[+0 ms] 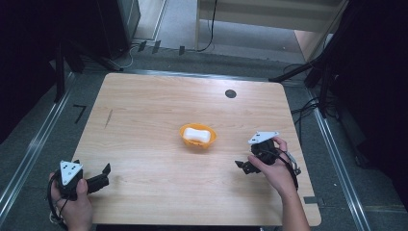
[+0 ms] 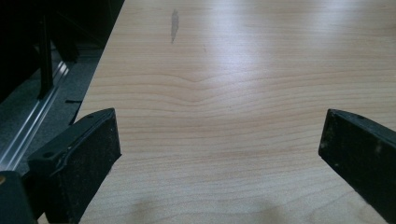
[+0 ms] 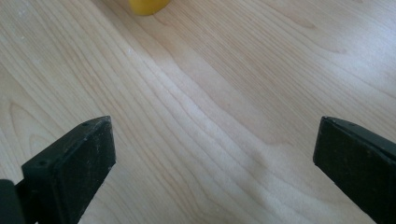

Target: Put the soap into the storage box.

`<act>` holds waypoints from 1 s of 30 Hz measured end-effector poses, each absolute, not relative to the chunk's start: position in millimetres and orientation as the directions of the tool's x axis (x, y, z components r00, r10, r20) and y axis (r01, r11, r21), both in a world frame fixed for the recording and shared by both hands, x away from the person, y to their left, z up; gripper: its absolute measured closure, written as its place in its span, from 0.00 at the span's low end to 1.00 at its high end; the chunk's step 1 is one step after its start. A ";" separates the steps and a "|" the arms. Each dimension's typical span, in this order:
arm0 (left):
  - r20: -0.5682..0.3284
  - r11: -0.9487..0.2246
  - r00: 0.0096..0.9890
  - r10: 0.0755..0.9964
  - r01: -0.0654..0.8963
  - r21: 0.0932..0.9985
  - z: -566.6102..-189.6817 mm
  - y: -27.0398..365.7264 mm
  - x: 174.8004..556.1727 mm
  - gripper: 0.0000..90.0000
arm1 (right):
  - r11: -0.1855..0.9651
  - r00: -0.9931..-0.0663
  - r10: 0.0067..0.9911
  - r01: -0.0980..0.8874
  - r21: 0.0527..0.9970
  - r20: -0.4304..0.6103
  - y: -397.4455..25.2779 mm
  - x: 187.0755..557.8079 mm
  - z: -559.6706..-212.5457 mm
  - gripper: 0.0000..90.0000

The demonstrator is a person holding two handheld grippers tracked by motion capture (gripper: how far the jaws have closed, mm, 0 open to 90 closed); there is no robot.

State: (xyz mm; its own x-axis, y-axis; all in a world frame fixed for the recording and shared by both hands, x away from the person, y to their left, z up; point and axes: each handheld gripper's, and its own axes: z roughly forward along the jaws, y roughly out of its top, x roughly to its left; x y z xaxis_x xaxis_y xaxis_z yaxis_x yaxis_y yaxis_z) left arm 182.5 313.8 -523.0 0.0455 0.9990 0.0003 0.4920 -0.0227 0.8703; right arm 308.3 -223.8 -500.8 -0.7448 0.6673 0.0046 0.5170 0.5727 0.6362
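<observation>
**Bowl at mid-worktop, one gripper on each near side**

A bowl [image 1: 197, 136] sits near the middle of the worktop [image 1: 144, 110], and a bar of soap [image 1: 197, 134] lies in it. The right gripper [image 1: 243, 166] is to the right of the bowl and nearer the person, near the worktop's right edge. The left gripper [image 1: 103, 174] is well apart from the bowl, at the near left corner. A small round disc [image 1: 230, 93] lies behind the bowl, toward the far edge.

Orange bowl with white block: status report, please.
Both grippers, left and right, open, empty. Orange plastic bowl mid-table holding white block, untouched. Nothing in the way.
</observation>
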 end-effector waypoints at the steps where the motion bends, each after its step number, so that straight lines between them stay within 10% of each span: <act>1: 0.000 -0.022 0.045 0.999 0.492 0.870 -523.0 313.8 182.5 0.00 | 0.569 -0.742 0.670 0.518 0.639 0.005 -225.9 306.7 -501.7 0.00; 30: 0.010 -0.033 0.049 0.999 0.489 0.872 -523.2 312.3 182.6 0.00 | 0.439 -0.642 0.765 0.563 0.700 0.037 -290.3 254.7 -526.0 0.00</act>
